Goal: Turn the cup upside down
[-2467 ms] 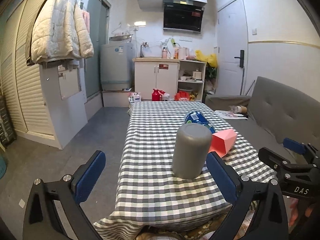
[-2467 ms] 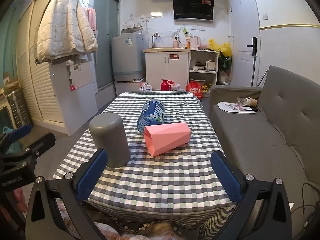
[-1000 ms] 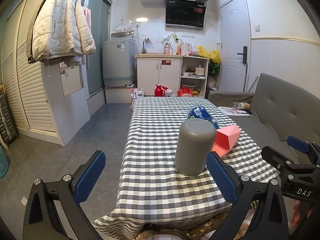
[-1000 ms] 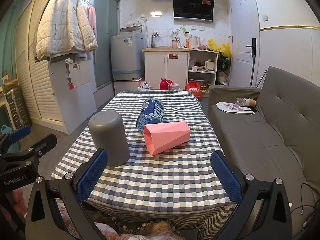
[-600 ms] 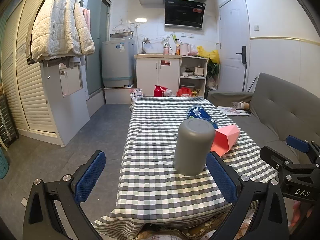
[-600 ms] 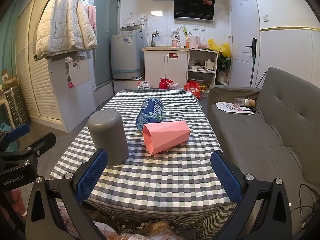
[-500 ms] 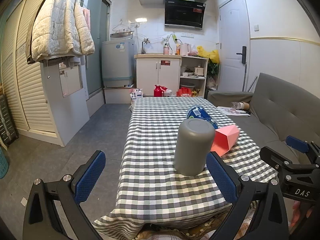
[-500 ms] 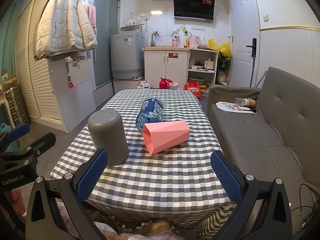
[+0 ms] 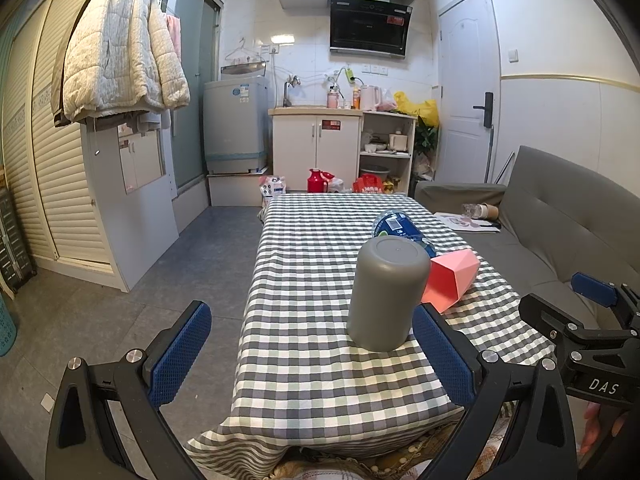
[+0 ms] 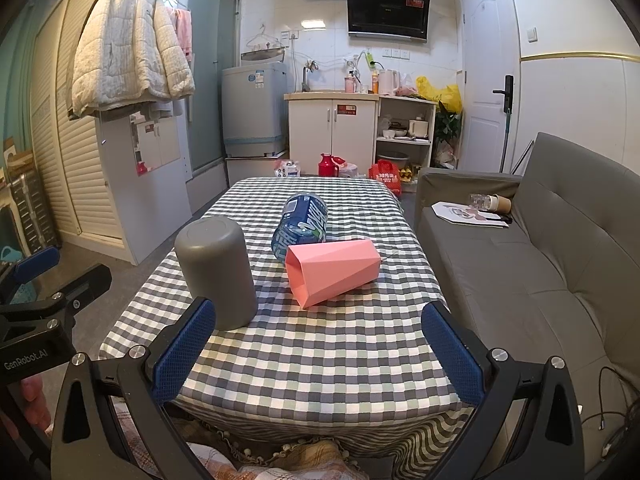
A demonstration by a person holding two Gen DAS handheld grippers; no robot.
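Observation:
A grey cup (image 9: pixel 386 292) stands upside down, flat base up, on the checked tablecloth (image 9: pixel 312 364); it also shows in the right wrist view (image 10: pixel 218 274). A pink faceted cup (image 10: pixel 332 272) lies on its side beside it, mouth toward me; it shows in the left wrist view (image 9: pixel 450 276) too. My left gripper (image 9: pixel 312 352) is open and empty, just short of the table's near edge. My right gripper (image 10: pixel 316 348) is open and empty over the near edge.
A blue bottle (image 10: pixel 302 222) lies on its side behind the pink cup. A grey sofa (image 10: pixel 540 264) runs along the table's right side. A cabinet (image 10: pixel 332 132) and washing machine (image 10: pixel 252 108) stand at the back. Open floor (image 9: pixel 120 300) lies left of the table.
Both views have shifted slightly, as the grippers drifted a little. The cups and bottle have not moved. Both grippers stay open.

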